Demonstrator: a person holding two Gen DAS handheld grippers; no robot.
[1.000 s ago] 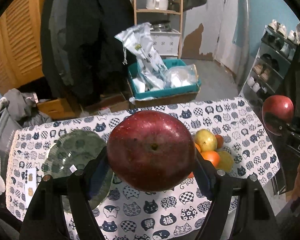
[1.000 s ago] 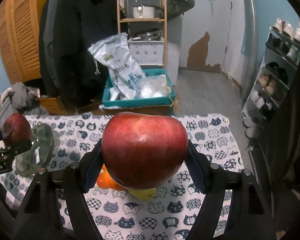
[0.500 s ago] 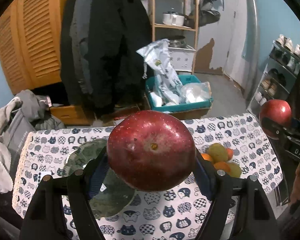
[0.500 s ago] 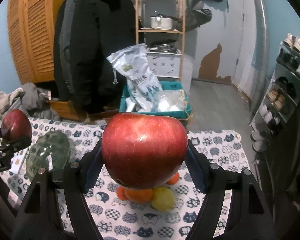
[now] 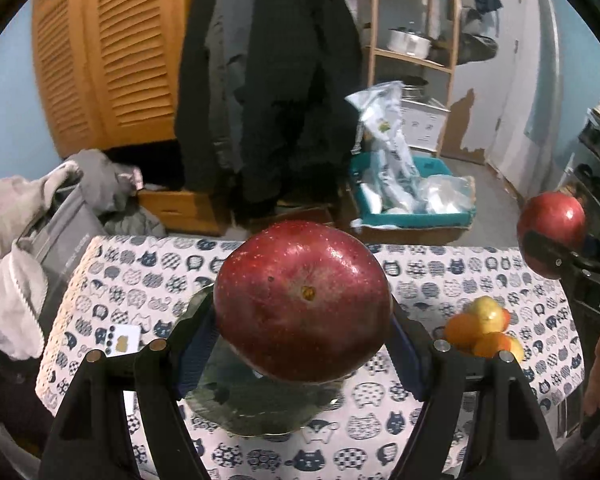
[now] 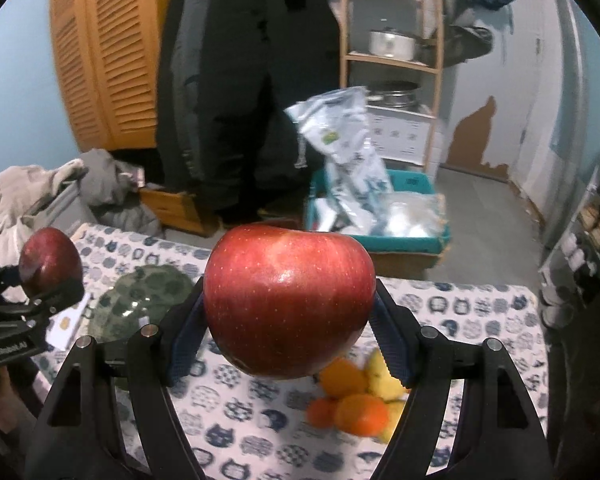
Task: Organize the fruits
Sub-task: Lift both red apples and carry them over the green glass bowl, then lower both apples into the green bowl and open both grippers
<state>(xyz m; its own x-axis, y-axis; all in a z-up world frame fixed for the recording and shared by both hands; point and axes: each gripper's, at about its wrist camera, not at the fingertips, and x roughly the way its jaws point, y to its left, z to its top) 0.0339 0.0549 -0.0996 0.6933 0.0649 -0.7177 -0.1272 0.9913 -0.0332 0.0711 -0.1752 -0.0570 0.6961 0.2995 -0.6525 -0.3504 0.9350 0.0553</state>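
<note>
Left wrist: apple [image 5: 302, 300] hides plate [image 5: 256, 412].

Dark red apple [image 5: 302, 300] in left tool, brighter red apple [image 6: 289, 300] in right; green mottled plate [image 6: 148, 294], navy cat-print white cloth [image 5: 440, 280] below both.

A cloth printed with cat faces [image 5: 440, 292] covers the table. Behind it, dark coats [image 6: 236, 92] hang beside orange louvred doors [image 5: 112, 56]. A wooden shelf [image 6: 392, 60] holds a metal pot [image 6: 392, 45]. On the floor, a teal crate [image 5: 412, 216] contains plastic bags, 1 standing tall [image 6: 340, 136]. Grey clothes [image 5: 24, 240] are heaped at the left.
</note>
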